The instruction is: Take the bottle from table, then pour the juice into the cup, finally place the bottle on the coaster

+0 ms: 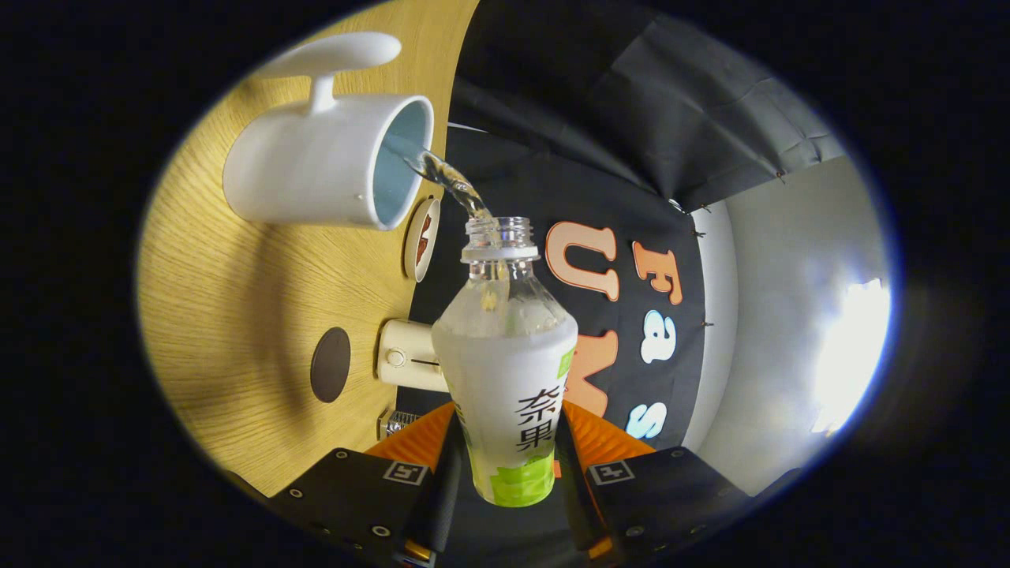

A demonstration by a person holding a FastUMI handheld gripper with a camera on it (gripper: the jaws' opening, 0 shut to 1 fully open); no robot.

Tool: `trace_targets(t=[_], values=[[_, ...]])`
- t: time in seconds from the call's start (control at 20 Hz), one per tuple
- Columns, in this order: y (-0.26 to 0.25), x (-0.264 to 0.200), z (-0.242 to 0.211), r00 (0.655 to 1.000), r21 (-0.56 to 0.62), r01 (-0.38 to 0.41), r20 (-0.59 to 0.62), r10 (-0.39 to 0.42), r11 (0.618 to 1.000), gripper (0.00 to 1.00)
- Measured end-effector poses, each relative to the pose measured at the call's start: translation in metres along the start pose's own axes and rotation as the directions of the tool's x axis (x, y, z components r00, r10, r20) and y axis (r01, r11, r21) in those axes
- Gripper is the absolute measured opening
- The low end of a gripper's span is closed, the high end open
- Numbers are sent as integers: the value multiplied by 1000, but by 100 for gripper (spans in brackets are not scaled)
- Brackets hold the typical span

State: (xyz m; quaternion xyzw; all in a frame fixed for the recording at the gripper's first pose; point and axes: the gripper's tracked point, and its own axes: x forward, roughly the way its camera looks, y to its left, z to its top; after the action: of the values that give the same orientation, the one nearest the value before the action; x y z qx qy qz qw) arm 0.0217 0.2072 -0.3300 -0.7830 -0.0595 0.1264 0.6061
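Observation:
My gripper (505, 454) is shut on a clear plastic bottle (506, 371) with a white and green label, both orange fingers (414, 442) pressing its sides. The bottle is tipped over, its open neck pointing at a white mug (316, 170) with a pale blue inside. A thin stream of clear liquid (450, 177) runs from the bottle's mouth into the mug's opening. The mug stands on the wooden table (237, 300), just beyond the bottle's neck. A dark round coaster (330, 364) lies on the table beside the bottle's body, apart from the mug.
A small white bowl with a reddish pattern (422, 239) stands behind the mug near the table's far edge. A cream-coloured box with a knob (406, 356) and a small metallic object (394, 422) sit by that edge, close to the bottle.

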Motion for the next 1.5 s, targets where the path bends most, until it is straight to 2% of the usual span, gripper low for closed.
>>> trace_targets(t=[1.5], values=[[0, 12, 7, 995, -206, 8, 102, 14, 979, 59]])
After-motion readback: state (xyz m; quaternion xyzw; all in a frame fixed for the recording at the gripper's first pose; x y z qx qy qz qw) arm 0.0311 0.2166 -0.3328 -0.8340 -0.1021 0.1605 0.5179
